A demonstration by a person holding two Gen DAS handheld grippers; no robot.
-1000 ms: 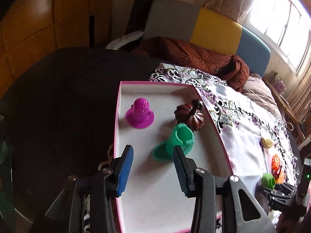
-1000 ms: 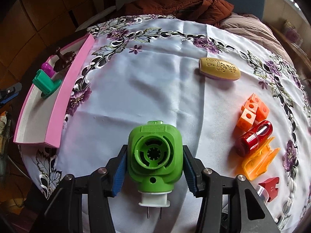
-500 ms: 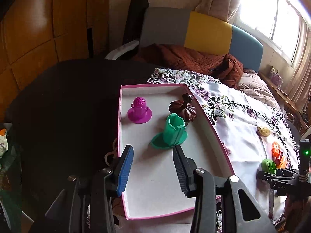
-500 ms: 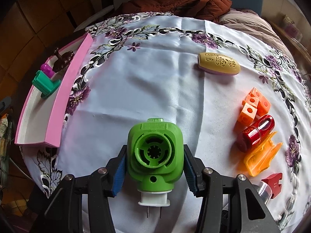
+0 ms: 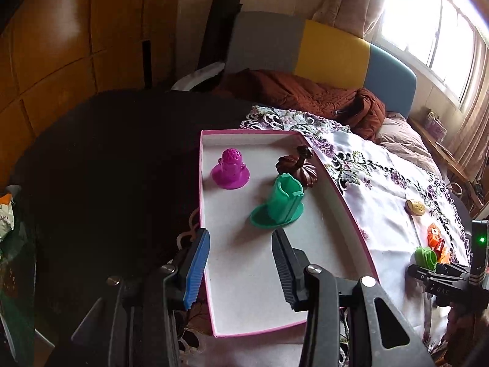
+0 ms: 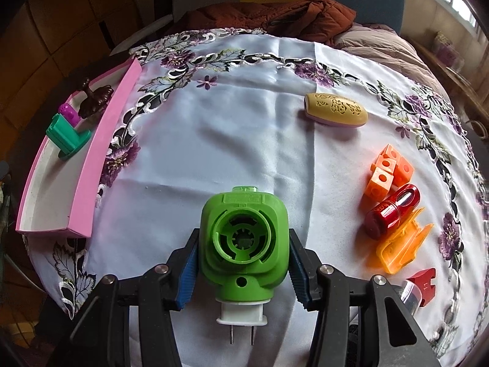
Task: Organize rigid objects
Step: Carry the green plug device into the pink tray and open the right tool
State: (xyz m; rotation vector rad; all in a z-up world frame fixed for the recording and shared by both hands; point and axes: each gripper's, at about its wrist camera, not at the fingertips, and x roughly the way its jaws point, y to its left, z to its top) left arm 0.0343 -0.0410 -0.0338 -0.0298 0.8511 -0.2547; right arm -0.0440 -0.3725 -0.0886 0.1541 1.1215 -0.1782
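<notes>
Left wrist view: left gripper (image 5: 241, 244) jaws apart and empty above the pink tray (image 5: 342, 202); tray holds a magenta piece (image 5: 229, 169), green piece (image 5: 279, 203) and brown ornament (image 5: 295, 165). Right wrist view: right gripper (image 6: 243, 267) clamped on the green plug (image 6: 244, 238) over the cloth (image 6: 238, 140). Red block (image 6: 424, 286) reads "L1"; writing on the yellow case (image 6: 336, 110) is illegible.

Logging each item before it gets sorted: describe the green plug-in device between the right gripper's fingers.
The green plug-in device looks like glossy plastic, a rounded block with a round recessed socket on its upper face and a white base with two metal prongs pointing toward the camera. The right gripper is shut on its sides above the white floral tablecloth.
</notes>
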